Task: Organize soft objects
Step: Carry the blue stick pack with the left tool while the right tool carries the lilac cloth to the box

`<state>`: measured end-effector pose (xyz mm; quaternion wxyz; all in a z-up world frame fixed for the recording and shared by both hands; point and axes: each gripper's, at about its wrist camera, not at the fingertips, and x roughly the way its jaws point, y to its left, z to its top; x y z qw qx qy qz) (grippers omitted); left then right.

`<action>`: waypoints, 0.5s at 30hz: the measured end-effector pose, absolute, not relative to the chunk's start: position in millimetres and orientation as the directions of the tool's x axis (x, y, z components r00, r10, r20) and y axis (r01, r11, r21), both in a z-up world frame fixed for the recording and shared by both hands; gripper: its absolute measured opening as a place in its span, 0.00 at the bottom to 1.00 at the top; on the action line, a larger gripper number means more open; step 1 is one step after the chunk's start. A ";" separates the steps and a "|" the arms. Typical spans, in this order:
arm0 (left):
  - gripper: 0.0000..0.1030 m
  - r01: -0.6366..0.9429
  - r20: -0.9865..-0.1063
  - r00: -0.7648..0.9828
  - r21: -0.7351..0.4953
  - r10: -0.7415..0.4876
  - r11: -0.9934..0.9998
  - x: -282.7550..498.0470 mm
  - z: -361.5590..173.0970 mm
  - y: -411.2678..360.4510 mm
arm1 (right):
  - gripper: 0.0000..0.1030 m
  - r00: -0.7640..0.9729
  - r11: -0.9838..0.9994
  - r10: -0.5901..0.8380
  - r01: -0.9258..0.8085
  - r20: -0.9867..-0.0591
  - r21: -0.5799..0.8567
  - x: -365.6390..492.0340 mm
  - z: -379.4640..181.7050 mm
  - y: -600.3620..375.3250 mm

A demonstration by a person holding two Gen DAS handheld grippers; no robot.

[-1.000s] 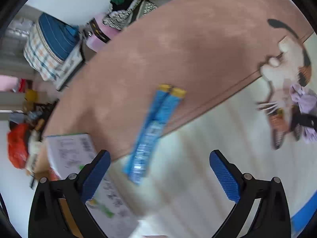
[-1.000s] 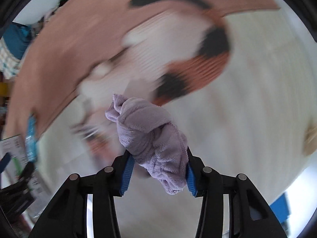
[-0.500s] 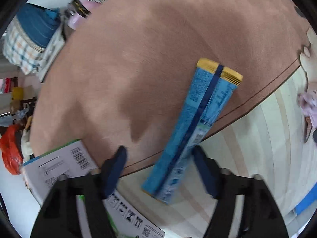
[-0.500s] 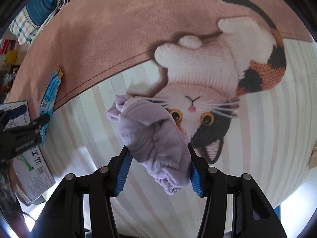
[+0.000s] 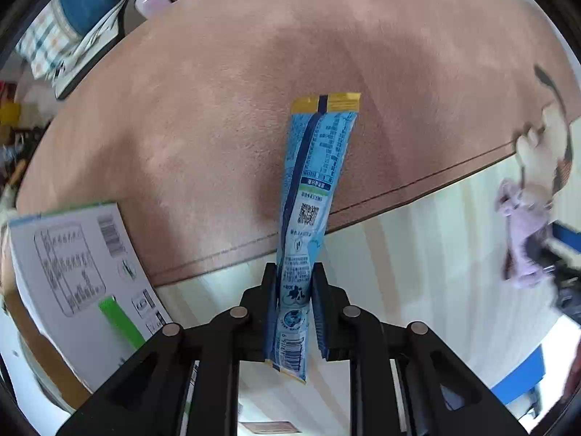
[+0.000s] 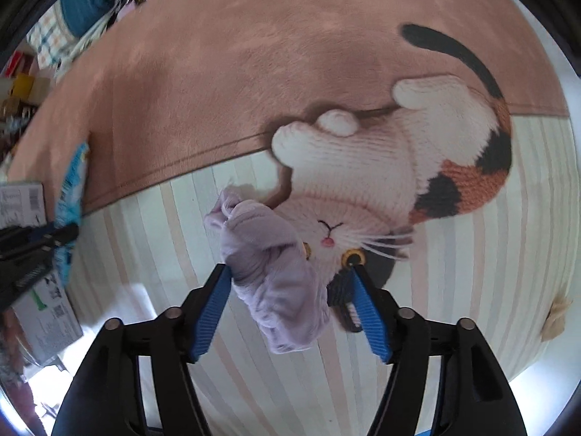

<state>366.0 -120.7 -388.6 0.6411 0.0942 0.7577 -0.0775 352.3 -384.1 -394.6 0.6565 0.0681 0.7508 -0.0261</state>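
A second ago the left tool stood wide open above the blue snack packet; now its pads are clamped on the packet's lower end. The right tool, which was squeezing the lilac cloth from both sides, has spread apart, and the cloth now touches only its left pad.

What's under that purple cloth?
Under the cloth lies the rug, with its printed cat. The cloth hides part of the cat's face and one eye. The right tool straddles it, open.
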 end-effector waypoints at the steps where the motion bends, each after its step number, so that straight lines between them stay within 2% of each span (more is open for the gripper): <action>1: 0.14 0.228 -0.987 -0.157 -0.004 0.033 0.974 364.1 -385.3 -117.1 | 0.68 -0.138 0.991 0.066 0.122 -0.988 0.049 352.7 -400.8 -375.0; 2: 0.14 0.218 -0.988 -0.154 -0.013 0.022 0.976 362.4 -382.3 -113.5 | 0.65 -0.147 0.994 0.060 0.103 -0.987 0.045 351.6 -406.3 -368.2; 3: 0.13 0.205 -0.989 -0.150 -0.028 0.003 0.978 359.1 -377.8 -110.4 | 0.57 -0.152 0.995 0.054 0.089 -0.987 0.041 350.6 -409.7 -362.6; 4: 0.13 0.198 -0.990 -0.143 -0.032 -0.004 0.980 356.3 -373.8 -108.1 | 0.39 -0.151 0.996 0.058 0.083 -0.987 0.045 350.2 -412.5 -359.1; 7: 0.13 0.190 -0.992 -0.121 -0.048 -0.025 0.981 348.5 -361.7 -103.7 | 0.37 -0.144 0.999 -0.003 0.050 -0.990 -0.010 348.0 -412.6 -335.4; 15: 0.12 0.167 -0.994 -0.059 -0.102 -0.093 0.981 322.7 -326.3 -84.9 | 0.36 -0.050 0.993 0.069 0.099 -0.996 0.064 330.4 -364.0 -301.4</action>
